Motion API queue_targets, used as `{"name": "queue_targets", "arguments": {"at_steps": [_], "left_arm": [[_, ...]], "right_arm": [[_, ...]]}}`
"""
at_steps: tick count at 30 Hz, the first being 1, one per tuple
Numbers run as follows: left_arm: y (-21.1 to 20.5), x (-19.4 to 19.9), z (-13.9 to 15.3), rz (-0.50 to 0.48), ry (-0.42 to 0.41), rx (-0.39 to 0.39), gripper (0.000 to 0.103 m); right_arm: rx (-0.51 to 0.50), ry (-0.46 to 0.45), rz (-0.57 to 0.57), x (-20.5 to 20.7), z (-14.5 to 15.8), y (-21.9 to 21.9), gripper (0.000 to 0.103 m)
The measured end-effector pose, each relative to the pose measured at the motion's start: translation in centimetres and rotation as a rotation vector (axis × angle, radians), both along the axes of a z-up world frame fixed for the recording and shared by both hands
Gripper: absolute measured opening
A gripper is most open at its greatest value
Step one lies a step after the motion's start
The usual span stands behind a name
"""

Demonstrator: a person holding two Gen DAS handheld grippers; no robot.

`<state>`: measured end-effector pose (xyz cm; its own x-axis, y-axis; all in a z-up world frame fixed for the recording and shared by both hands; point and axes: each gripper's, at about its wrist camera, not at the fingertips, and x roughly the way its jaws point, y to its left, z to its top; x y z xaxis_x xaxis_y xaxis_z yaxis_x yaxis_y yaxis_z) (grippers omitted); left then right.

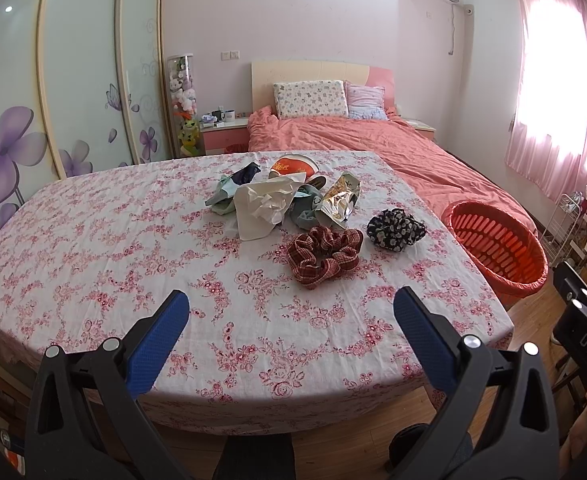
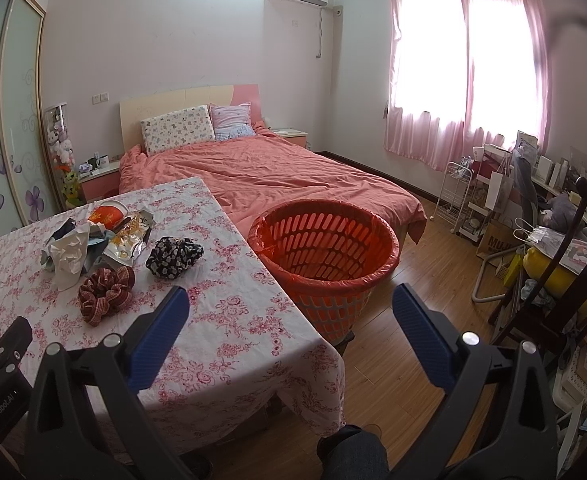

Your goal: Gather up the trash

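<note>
Both grippers hang over the near edge of the table [image 1: 93, 264] with its pink floral cloth. The left gripper [image 1: 291, 312] has its blue-padded fingers [image 1: 159, 340] spread wide, nothing between them; the right gripper [image 2: 291, 312] is just the same, fingers [image 2: 421, 340] wide apart and empty, hovering past the table's right corner above the wooden floor [image 2: 409, 280].

The trash sits in a heap toward the far middle of the table: a crumpled white paper sheet [image 1: 263, 208], a torn shiny foil snack bag [image 1: 339, 200] just to its right, a round orange-and-white lid [image 1: 295, 166] behind, and bits of pale green and dark wrapper [image 1: 233, 184] on the left. Nearer the grippers lie a red plaid fabric scrunchie [image 1: 323, 256] and, just beside it to the right, a black floral fabric scrunchie [image 1: 395, 228].

The orange slotted plastic basket [image 2: 325, 276], lined with a red bag, stands on the floor right against the table's right side, between the table and the bed [image 2: 273, 172] with its salmon quilt.
</note>
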<state>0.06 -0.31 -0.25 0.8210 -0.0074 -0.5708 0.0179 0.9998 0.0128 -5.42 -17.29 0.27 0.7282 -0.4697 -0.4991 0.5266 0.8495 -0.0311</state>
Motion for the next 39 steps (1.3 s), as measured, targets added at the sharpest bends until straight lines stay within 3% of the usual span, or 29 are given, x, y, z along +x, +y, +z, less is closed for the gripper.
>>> {"name": "queue_targets", "arguments": {"at_steps": [32, 39], "left_arm": [[-0.2, 0.2, -0.4, 0.002, 0.011, 0.000, 0.101], [1.2, 1.8, -1.2, 0.037, 0.028, -0.009, 0.101]], "right_arm": [[0.003, 0.005, -0.001, 0.3, -0.2, -0.2, 0.099], [0.004, 0.005, 0.018, 1.3, -0.4, -0.4, 0.099]]}}
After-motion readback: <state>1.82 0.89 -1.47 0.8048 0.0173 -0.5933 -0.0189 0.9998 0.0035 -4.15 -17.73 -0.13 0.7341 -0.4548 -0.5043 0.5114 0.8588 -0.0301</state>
